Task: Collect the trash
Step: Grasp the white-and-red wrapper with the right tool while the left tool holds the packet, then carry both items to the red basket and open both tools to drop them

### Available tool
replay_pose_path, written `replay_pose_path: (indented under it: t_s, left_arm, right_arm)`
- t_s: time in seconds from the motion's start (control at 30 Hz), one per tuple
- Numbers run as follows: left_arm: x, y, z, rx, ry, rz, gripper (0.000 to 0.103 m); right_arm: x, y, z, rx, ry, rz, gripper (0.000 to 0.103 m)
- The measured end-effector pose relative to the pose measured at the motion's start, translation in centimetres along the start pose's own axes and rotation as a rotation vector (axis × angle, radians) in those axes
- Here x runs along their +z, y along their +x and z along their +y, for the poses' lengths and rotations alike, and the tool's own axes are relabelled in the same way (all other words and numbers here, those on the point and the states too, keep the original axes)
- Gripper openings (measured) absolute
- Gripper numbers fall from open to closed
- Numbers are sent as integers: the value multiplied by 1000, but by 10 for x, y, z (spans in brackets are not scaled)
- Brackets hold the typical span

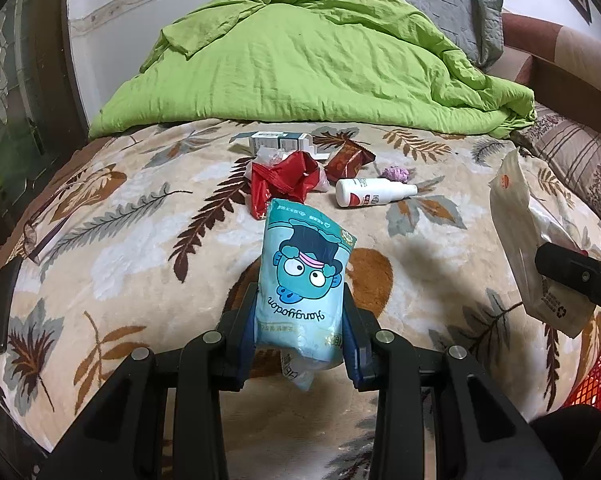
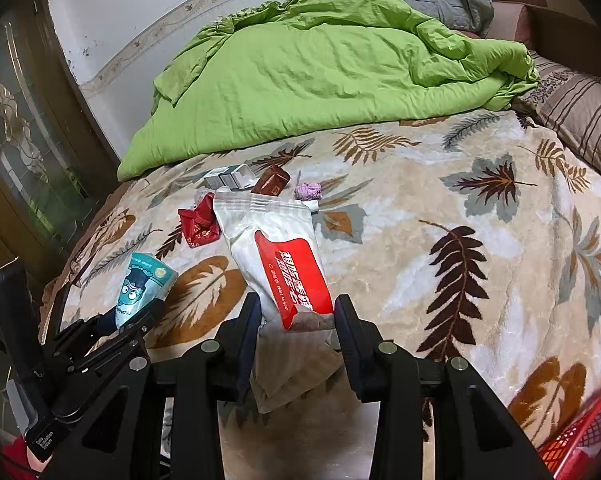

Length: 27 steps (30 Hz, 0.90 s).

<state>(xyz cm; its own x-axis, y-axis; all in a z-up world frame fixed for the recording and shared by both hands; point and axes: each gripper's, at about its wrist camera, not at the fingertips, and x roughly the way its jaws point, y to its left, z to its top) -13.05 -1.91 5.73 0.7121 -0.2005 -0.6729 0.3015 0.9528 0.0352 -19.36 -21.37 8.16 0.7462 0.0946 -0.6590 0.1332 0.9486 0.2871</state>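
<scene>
Trash is partly gathered: two pieces are off the bed and in the grippers, and the rest lies in a small cluster on the leaf-patterned blanket below the green quilt.

On the left, the left gripper has its jaws closed on the lower end of a blue cartoon tissue pack. The pack's long axis runs away from the camera toward the cluster, print upside down in the left wrist view.

Ahead on the bed, from left to right, lie a crumpled red wrapper, a white carton behind it, a brown snack packet, a white bottle on its side with its neck pointing right, and a purple paper wad.

On the right, the right gripper clamps the bottom of a white and red wet-wipe pack, its long axis leaning up and to the left.

A red mesh basket shows at the lower right; judging by its place, it is probably the bin, and neither held piece is in it yet.
</scene>
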Motion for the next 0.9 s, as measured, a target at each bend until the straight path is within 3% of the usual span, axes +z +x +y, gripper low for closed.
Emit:
replay_pose_path:
  t_s: [0.67,0.9]
  left_arm:
    - [-1,0,-5,-9,6,2,35]
    - [-1,-2,-9,-48,-1,-4,35]
  right_arm:
    - [0,0,0,2,1,3,41]
    - [0,-2,-2,5,26,-10,41]
